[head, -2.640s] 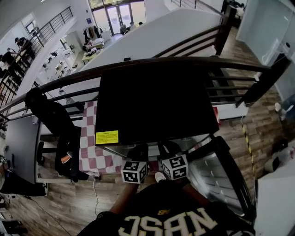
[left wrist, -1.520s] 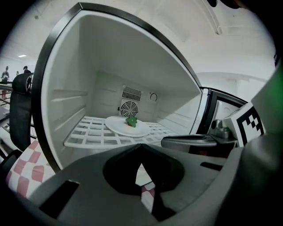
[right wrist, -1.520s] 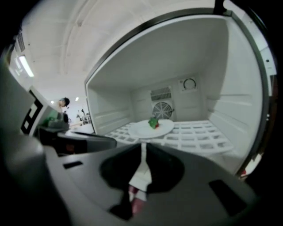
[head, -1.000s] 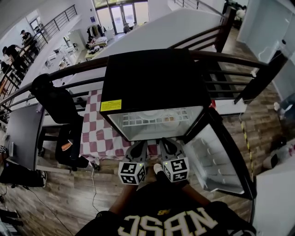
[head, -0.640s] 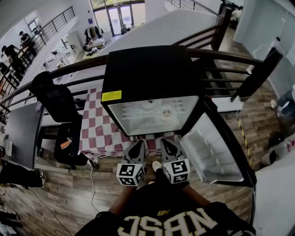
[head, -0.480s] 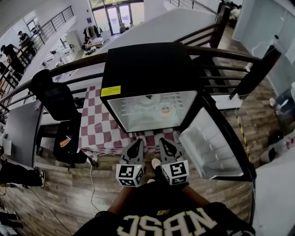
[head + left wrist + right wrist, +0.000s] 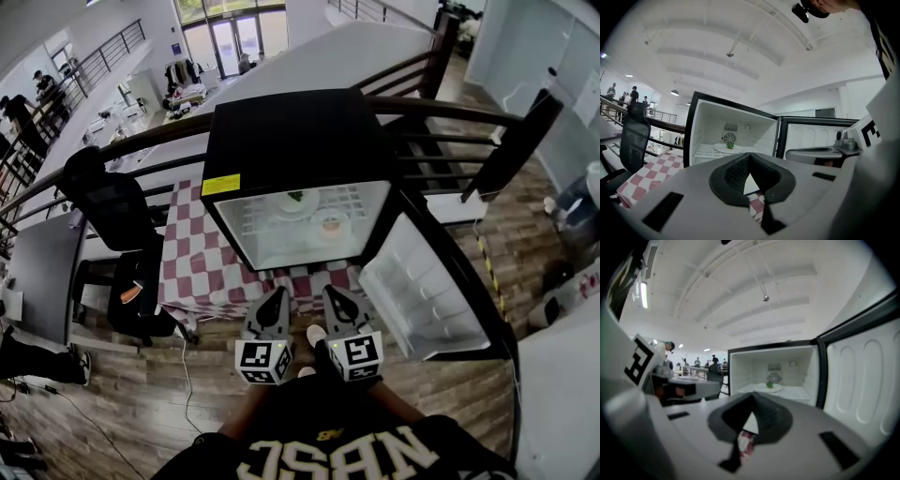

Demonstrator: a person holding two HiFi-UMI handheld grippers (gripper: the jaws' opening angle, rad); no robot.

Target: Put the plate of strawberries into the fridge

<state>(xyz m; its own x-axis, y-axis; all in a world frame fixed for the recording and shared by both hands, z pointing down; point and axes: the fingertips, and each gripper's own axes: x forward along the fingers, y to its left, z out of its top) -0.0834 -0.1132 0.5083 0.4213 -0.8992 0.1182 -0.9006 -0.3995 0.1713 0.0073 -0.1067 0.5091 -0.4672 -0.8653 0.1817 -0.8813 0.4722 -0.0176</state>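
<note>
A black mini fridge (image 7: 295, 136) stands with its door (image 7: 427, 295) swung open to the right. On its wire shelf lie a white plate of strawberries (image 7: 330, 225) and, farther back, a white plate with something green (image 7: 295, 200). My left gripper (image 7: 277, 293) and right gripper (image 7: 330, 291) hang side by side in front of the fridge, outside it, both shut and empty. In the left gripper view the fridge (image 7: 736, 136) shows beyond the shut left gripper (image 7: 749, 157), with the green-topped plate (image 7: 728, 147). The right gripper view shows the same plate (image 7: 769, 386) past the right gripper (image 7: 752, 398).
The fridge sits on a red-and-white checked cloth (image 7: 192, 267) over a low table. A black office chair (image 7: 117, 220) stands to the left, and a dark railing (image 7: 441, 108) runs behind. The floor (image 7: 122, 403) is wood. My dark printed shirt (image 7: 333, 450) fills the bottom edge.
The view has pulled back from the fridge: its lit inside and both plates have come into sight. Both grippers have drawn slightly toward me, still side by side.
</note>
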